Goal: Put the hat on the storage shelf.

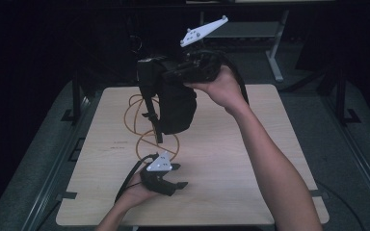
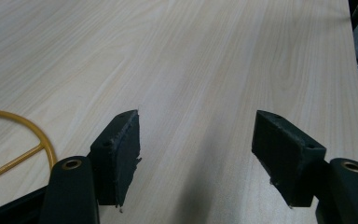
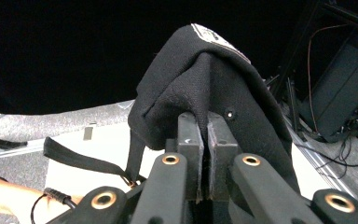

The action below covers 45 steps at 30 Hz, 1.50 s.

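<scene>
While my right gripper [image 1: 149, 72] pinches the black fabric bag [image 1: 176, 108] aloft above the table [image 1: 250, 159] so it hangs free, my left gripper [image 1: 176, 175] rests spread near the yellow cable [image 1: 135, 108], ready to assist.

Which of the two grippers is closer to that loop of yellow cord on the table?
Left. The left gripper rests low at the table's near side, jaws open, right beside the yellow cord. The right gripper is raised above the table, clamped on a black fabric bag.
</scene>
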{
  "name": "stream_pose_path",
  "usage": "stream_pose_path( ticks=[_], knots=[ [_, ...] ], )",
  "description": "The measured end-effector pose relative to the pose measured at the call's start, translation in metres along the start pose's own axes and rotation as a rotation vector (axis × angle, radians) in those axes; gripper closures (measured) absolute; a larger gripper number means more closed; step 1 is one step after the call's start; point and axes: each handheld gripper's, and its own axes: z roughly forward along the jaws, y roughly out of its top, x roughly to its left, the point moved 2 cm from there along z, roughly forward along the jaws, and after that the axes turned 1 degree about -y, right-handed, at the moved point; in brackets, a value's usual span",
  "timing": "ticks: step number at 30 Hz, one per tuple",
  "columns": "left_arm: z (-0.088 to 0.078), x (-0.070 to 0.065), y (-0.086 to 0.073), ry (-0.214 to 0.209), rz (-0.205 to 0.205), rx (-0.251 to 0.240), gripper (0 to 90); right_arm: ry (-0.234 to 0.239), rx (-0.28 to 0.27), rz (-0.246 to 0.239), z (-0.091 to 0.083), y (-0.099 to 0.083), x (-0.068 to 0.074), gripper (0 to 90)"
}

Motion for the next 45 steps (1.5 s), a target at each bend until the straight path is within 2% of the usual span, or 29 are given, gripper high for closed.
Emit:
stream_pose_path(
  ticks=[10,11,12,13,14,15,16,17,18,22,23,24,25,26,28,30,32,33,38,41,45],
  knots=[
    [0.004,-0.003,0.001,-0.012,0.016,0.013,32.0,0.054,0.016,-0.005,0.019,0.017,-0.005,86.2],
    [0.005,-0.004,0.002,-0.018,0.013,0.009,32.0,0.072,0.021,0.007,0.027,0.019,-0.006,86.2],
    [0.005,-0.004,0.002,-0.018,0.013,0.009,32.0,0.072,0.021,0.007,0.027,0.019,-0.006,86.2],
    [0.005,-0.004,0.002,-0.019,0.016,0.010,32.0,0.088,0.039,0.009,0.038,0.021,-0.007,86.1],
    [0.005,-0.004,0.002,-0.019,0.016,0.010,32.0,0.088,0.039,0.009,0.038,0.021,-0.007,86.1],
    [0.005,-0.005,0.002,-0.021,0.020,0.012,32.0,0.098,0.057,0.009,0.048,0.022,-0.007,86.0],
    [0.005,-0.005,0.002,-0.021,0.020,0.012,32.0,0.098,0.057,0.009,0.048,0.022,-0.007,86.0],
    [0.005,-0.004,0.002,-0.022,0.032,0.017,32.0,0.106,0.064,0.009,0.058,0.023,-0.008,85.9],
    [0.005,-0.004,0.002,-0.022,0.032,0.017,32.1,0.106,0.064,0.009,0.058,0.023,-0.008,85.9],
    [0.005,-0.005,0.002,-0.025,0.034,0.021,32.2,0.124,0.089,0.022,0.081,0.021,-0.007,85.6],
    [0.006,-0.005,0.002,-0.025,0.037,0.017,32.5,0.138,0.115,0.029,0.094,0.019,-0.005,82.3],
    [0.006,-0.005,0.002,-0.025,0.037,0.017,32.5,0.138,0.115,0.029,0.094,0.019,-0.005,82.3],
    [0.006,-0.006,0.002,-0.027,0.040,0.017,32.5,0.147,0.137,0.055,0.108,0.016,-0.003,60.7],
    [0.007,-0.006,0.002,-0.030,0.039,0.020,32.5,0.147,0.137,0.055,0.108,0.016,-0.003,60.7],
    [0.007,-0.008,0.002,-0.032,0.045,0.024,32.5,0.147,0.174,0.067,0.116,0.013,-0.002,53.2],
    [0.007,-0.008,0.002,-0.030,0.048,0.024,32.5,0.133,0.189,0.066,0.118,0.009,-0.001,46.1],
    [0.007,-0.007,0.002,-0.025,0.041,0.020,32.5,0.139,0.189,0.078,0.116,0.005,-0.003,44.5],
    [0.006,-0.007,0.002,-0.024,0.045,0.020,32.5,0.127,0.182,0.085,0.113,0.002,-0.006,42.5],
    [0.006,-0.005,0.002,-0.016,0.053,0.013,32.5,0.121,0.161,0.102,0.104,-0.005,-0.012,40.7],
    [0.006,-0.005,0.002,-0.017,0.048,0.012,32.5,0.127,0.149,0.134,0.097,-0.011,-0.014,39.6],
    [0.004,-0.005,0.001,-0.012,0.044,0.011,32.5,0.124,0.133,0.137,0.089,-0.020,-0.016,39.0]
  ],
)
